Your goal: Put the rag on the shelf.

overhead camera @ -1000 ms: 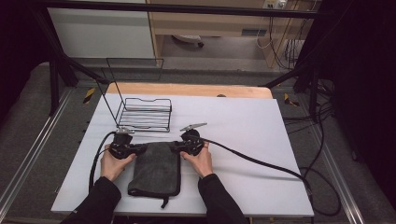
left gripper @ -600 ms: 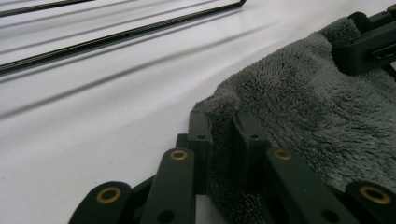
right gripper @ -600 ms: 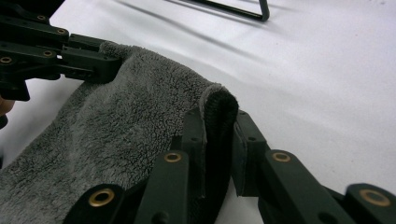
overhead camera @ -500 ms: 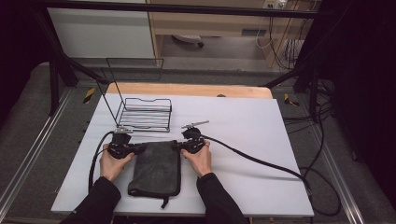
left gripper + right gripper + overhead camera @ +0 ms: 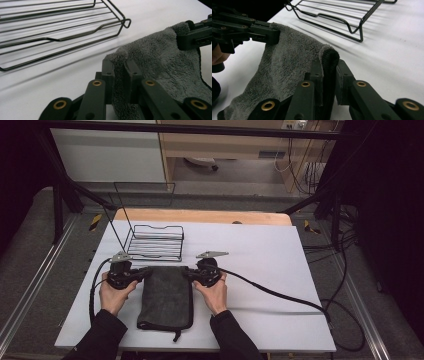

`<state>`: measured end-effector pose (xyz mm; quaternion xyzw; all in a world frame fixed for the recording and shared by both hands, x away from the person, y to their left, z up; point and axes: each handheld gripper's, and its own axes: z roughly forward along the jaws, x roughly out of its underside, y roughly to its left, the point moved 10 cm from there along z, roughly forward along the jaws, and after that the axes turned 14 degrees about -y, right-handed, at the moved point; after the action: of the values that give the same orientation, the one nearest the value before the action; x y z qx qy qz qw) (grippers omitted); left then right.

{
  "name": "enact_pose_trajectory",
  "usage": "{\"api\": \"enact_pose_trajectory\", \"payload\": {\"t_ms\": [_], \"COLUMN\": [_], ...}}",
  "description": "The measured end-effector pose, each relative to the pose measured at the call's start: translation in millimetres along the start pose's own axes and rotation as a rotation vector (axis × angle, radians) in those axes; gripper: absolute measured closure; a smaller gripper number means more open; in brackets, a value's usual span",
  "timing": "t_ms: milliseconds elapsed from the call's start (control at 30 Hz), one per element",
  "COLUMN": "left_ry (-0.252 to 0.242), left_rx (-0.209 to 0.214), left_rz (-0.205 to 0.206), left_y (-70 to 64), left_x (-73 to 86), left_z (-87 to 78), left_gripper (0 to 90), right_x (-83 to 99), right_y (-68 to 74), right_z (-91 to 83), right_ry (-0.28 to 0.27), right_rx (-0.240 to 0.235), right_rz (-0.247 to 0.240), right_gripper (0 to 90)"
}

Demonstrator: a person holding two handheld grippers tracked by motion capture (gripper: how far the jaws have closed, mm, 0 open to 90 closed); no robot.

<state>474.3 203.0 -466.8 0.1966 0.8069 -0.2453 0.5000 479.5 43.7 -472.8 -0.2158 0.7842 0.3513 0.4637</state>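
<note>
A dark grey folded towel (image 5: 166,296) lies on the white table (image 5: 260,265), near the front edge. My left gripper (image 5: 148,271) is shut on the towel's far left corner (image 5: 119,56). My right gripper (image 5: 186,272) is shut on the far right corner (image 5: 328,53). The far edge of the towel (image 5: 155,55) is stretched between the two grippers and lifted a little off the table. In the left gripper view the right gripper (image 5: 193,37) shows at the far corner. In the right gripper view the left gripper (image 5: 265,32) shows likewise.
A black wire rack (image 5: 152,242) with a tall wire back stands just beyond the towel, close to both grippers. Cables (image 5: 280,295) trail from the grippers over the table's right and left parts. A wooden board (image 5: 200,216) lies along the far edge.
Both grippers with the towel's far edge have shifted slightly toward the rack; the hands stay on either side of the towel.
</note>
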Motion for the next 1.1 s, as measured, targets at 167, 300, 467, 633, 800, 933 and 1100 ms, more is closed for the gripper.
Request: {"api": "enact_pose_trajectory", "payload": {"t_ms": [167, 300, 467, 633, 800, 933, 1100], "left_ry": [-0.031, -0.055, -0.080, -0.113, -0.151, -0.180, -0.231], "left_rx": [0.002, 0.004, 0.008, 0.015, 0.022, 0.029, 0.040], "left_rz": [0.015, 0.029, 0.046, 0.057, 0.068, 0.076, 0.091], "left_y": [-4.2, -8.5, -14.1, -19.9, -26.0, -31.7, -40.4], "left_x": [-6.6, -11.8, -17.8, -24.1, -32.8, -41.4, -55.2], "left_z": [-6.1, -10.2, -16.3, -24.1, -33.3, -39.5, -49.9], "left_gripper": [80.4, 80.4, 80.5, 80.5, 80.5, 80.5, 80.5], "right_x": [-6.2, -10.4, -14.9, -21.2, -29.3, -37.8, -48.2], "right_y": [5.7, 9.0, 13.5, 20.1, 27.1, 31.2, 36.7], "right_z": [-6.4, -11.1, -17.1, -25.1, -33.5, -40.4, -49.0], "right_ry": [-0.042, -0.066, -0.092, -0.134, -0.180, -0.213, -0.254], "right_rx": [-0.003, -0.001, -0.001, -0.006, -0.016, -0.028, -0.044], "right_rz": [-0.023, -0.038, -0.050, -0.067, -0.077, -0.080, -0.082], "right_gripper": [79.7, 79.7, 79.7, 79.7, 79.7, 79.7, 79.7]}}
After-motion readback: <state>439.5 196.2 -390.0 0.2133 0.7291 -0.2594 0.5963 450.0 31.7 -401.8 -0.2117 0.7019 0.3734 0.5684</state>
